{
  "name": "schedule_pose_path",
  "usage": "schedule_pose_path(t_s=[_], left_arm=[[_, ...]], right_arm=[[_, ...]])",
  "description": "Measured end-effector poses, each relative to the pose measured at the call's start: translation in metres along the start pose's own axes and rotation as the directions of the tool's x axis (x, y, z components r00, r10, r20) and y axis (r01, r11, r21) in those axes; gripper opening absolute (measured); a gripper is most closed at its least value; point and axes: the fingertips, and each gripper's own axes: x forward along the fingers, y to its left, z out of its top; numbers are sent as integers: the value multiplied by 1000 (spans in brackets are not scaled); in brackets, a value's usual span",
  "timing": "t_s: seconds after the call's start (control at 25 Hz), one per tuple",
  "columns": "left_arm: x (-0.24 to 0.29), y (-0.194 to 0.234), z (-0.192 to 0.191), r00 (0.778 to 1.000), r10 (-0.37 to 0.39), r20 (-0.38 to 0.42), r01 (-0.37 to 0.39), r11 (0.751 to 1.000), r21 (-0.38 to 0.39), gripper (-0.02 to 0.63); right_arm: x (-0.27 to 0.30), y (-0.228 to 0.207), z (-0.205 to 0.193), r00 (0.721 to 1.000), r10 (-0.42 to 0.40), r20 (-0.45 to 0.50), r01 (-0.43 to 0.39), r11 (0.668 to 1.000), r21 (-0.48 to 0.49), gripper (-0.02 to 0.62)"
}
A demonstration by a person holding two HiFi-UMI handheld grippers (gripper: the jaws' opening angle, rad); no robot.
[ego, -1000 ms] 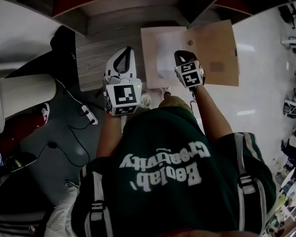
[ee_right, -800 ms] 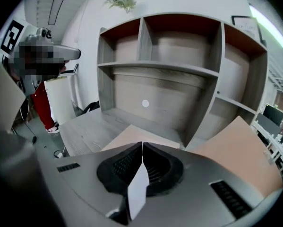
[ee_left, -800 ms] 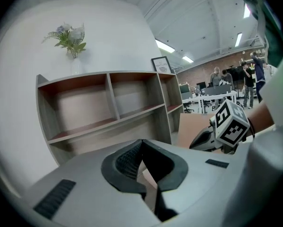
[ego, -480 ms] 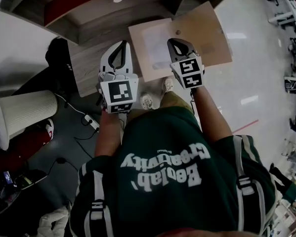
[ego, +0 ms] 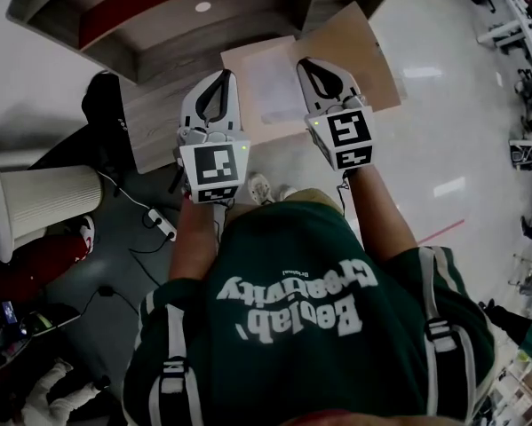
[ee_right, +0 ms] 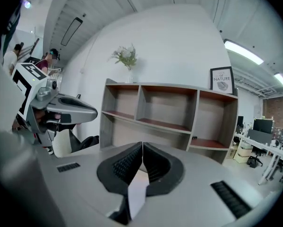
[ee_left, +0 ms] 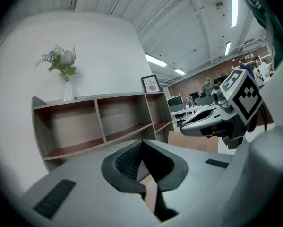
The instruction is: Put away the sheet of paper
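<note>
A white sheet of paper (ego: 279,85) lies on an open brown folder (ego: 365,50), which hangs in the air in front of the person. My right gripper (ego: 305,64) is shut on the sheet's near edge, and the white paper (ee_right: 136,193) shows pinched between its pads. At the folder's left edge is my left gripper (ego: 222,75), its jaws closed with a brown sliver of folder (ee_left: 151,197) in the gap. From the left gripper (ee_left: 141,143) I see the right gripper (ee_left: 212,122) beside it. The right gripper (ee_right: 142,145) looks back at the left one (ee_right: 65,110).
An open wooden shelf unit (ego: 159,25) with red-brown boards stands straight ahead (ee_right: 169,117), with a vase of flowers (ee_left: 61,70) and a framed print (ee_right: 221,79) on top. A white ribbed cylinder (ego: 43,171) and floor cables (ego: 163,224) lie left. Desks and people are far right.
Both grippers and the folder have moved forward toward the shelf. The folder has shifted left, so its left edge now meets the left gripper's tips. Both stay shut.
</note>
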Motion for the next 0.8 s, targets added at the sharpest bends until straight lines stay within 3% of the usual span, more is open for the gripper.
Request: schedule_pose_path(t_s=[0.44,0.8], left_arm=[[-31,-71,31,999,42,13,-42,999,-10,18],[-60,-117,36,996,88,13,-88,996,-16,18]], right_arm=[[-81,-26,3,993,13,114,-16,1000,24,35],[-128,-34,-16,990,25,141,-29,999,25,35]])
